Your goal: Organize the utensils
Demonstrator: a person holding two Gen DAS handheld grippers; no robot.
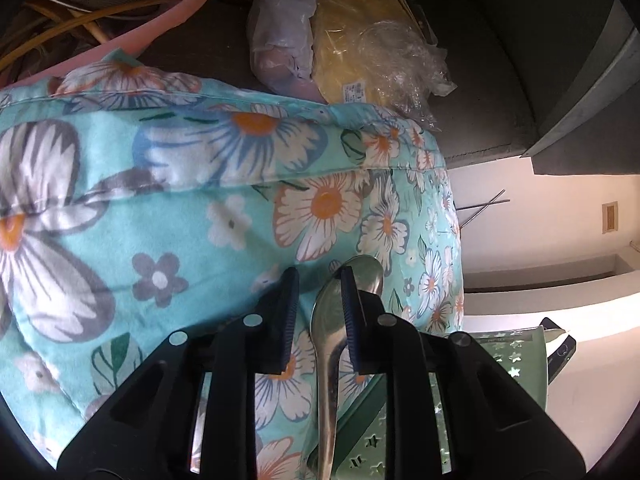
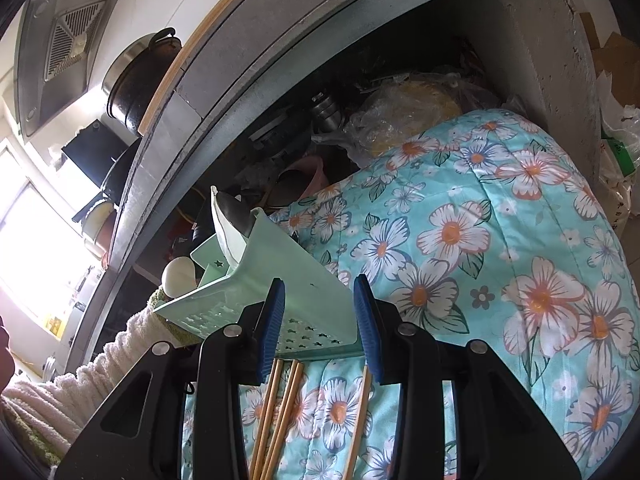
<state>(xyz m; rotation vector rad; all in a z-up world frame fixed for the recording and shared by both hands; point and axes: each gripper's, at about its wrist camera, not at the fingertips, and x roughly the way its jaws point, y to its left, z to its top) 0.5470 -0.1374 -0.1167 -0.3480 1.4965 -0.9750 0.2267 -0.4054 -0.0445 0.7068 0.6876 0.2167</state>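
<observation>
L wrist: left gripper [image 1: 318, 308] narrow, spoon [image 1: 340, 312] between pads, grip unconfirmed. Steel, stiff, slick, light; take at neck, bowl skids. Lies on quilt [image 1: 160, 200], soft, sags. Rack [image 1: 516, 364] just beside.

R wrist: right gripper [image 2: 320, 320] half open, holds nothing; chopsticks [image 2: 280, 408] under it on quilt, thin, roll easily. Rack ahead, sleeve [image 2: 80, 384] beside.

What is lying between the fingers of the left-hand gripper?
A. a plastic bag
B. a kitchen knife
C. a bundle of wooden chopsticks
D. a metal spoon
D: in the left wrist view a shiny metal spoon runs up between the fingers of the left gripper, its bowl resting over the flowered quilt.
</observation>
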